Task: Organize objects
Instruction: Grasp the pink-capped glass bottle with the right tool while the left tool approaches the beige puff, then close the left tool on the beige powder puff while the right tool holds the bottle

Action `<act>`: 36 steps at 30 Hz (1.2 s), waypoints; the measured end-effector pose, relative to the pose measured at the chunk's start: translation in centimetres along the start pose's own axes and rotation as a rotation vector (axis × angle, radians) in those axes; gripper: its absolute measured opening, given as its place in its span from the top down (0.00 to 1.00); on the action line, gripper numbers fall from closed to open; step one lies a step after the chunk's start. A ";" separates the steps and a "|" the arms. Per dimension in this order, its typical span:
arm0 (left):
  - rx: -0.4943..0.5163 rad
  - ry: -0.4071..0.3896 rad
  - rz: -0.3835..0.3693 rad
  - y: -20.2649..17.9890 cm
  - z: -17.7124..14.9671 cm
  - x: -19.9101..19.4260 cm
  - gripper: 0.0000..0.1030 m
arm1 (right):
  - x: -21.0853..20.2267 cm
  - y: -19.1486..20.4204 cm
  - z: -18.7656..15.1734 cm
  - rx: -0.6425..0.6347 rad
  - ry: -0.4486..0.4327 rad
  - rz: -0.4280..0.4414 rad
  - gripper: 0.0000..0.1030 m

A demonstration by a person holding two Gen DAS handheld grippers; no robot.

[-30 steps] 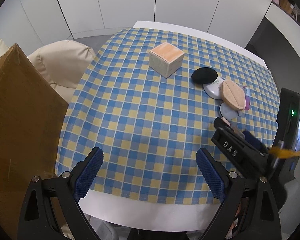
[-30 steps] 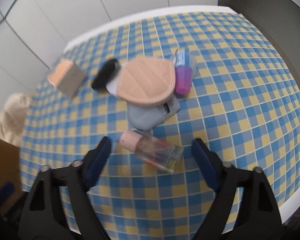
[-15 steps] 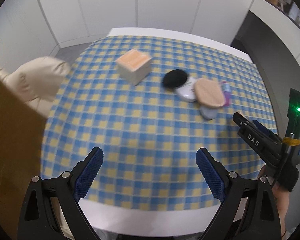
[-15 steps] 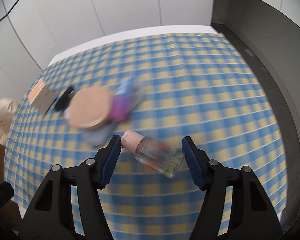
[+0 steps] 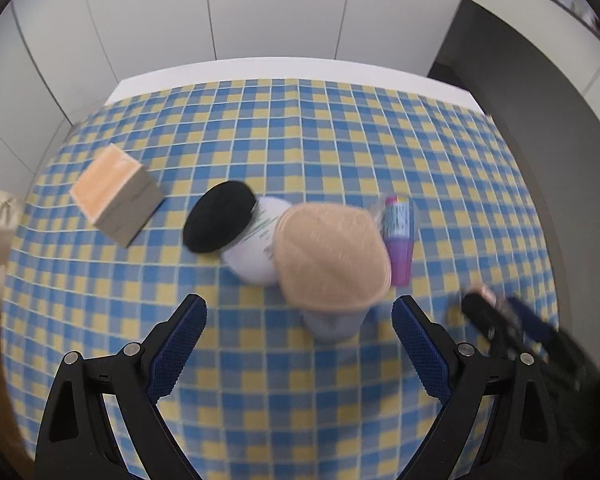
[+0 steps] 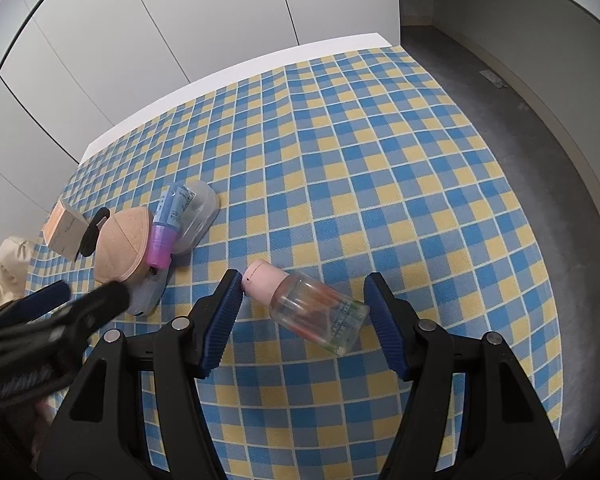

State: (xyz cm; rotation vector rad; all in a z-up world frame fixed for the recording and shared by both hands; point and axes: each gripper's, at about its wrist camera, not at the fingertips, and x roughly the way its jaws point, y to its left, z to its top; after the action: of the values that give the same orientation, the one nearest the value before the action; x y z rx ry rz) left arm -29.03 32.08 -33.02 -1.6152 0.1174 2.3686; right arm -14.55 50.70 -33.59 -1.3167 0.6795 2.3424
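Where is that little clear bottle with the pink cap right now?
In the right wrist view, the clear bottle lies on its side between the right hand-held gripper's fingers, right of the peach pad pile on the checked tablecloth.

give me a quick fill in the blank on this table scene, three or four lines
1. The cap on the clear bottle between the right gripper's fingers is ____.
2. The round pad beside the peach-topped box is coloured ____.
3. The tablecloth is checked in blue and ____.
4. Nothing sits between the fingers of the ____ gripper.

Missing words: pink; black; yellow; left
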 end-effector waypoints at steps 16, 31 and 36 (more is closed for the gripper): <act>-0.038 -0.031 0.006 -0.1 1.5 3.3 0.30 | 0.6 -0.4 0.7 -0.006 0.013 0.014 0.36; -0.047 -0.075 0.006 1.5 1.4 1.3 0.30 | 0.3 -0.4 0.2 -0.021 0.013 0.003 0.36; -0.015 -0.109 0.005 0.1 3.4 1.3 0.13 | 0.4 -0.5 0.4 -0.024 0.014 0.005 0.36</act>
State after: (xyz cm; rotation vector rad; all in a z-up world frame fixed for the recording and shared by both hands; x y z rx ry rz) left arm -32.58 32.96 -32.99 -1.4905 0.0824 2.4606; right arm -14.74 51.36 -33.85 -1.3439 0.6615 2.3545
